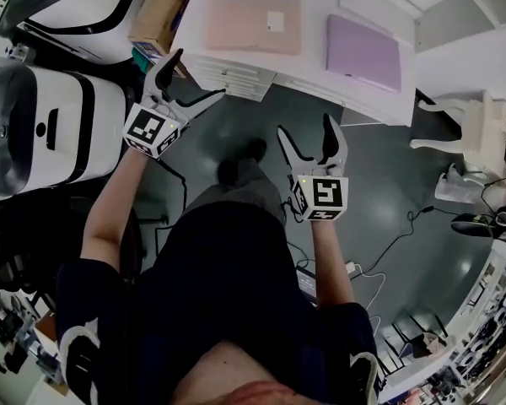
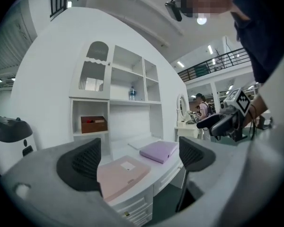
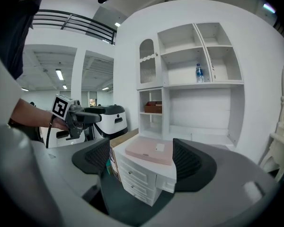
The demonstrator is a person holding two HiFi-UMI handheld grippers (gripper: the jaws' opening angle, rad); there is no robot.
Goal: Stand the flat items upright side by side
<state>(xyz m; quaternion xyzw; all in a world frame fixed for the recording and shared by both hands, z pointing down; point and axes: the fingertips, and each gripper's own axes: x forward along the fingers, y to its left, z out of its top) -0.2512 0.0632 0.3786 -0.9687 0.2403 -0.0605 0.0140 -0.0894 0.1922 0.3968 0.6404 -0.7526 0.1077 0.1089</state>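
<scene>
A pink flat case (image 1: 253,22) (image 2: 120,173) (image 3: 149,150) lies flat on the white desk (image 1: 320,70), with a purple flat case (image 1: 363,51) (image 2: 159,150) flat to its right. My left gripper (image 1: 185,78) (image 2: 139,160) hangs open in front of the desk's left end, short of the pink case. Over the grey floor, below the desk front, my right gripper (image 1: 312,146) (image 3: 142,160) also stands open. Neither holds anything.
A white shelf unit (image 2: 116,93) with open compartments rises behind the desk. A cardboard box (image 1: 162,8) and white machines (image 1: 42,129) stand left of the desk. White chair (image 1: 472,133) and cables (image 1: 388,243) lie to the right on the floor.
</scene>
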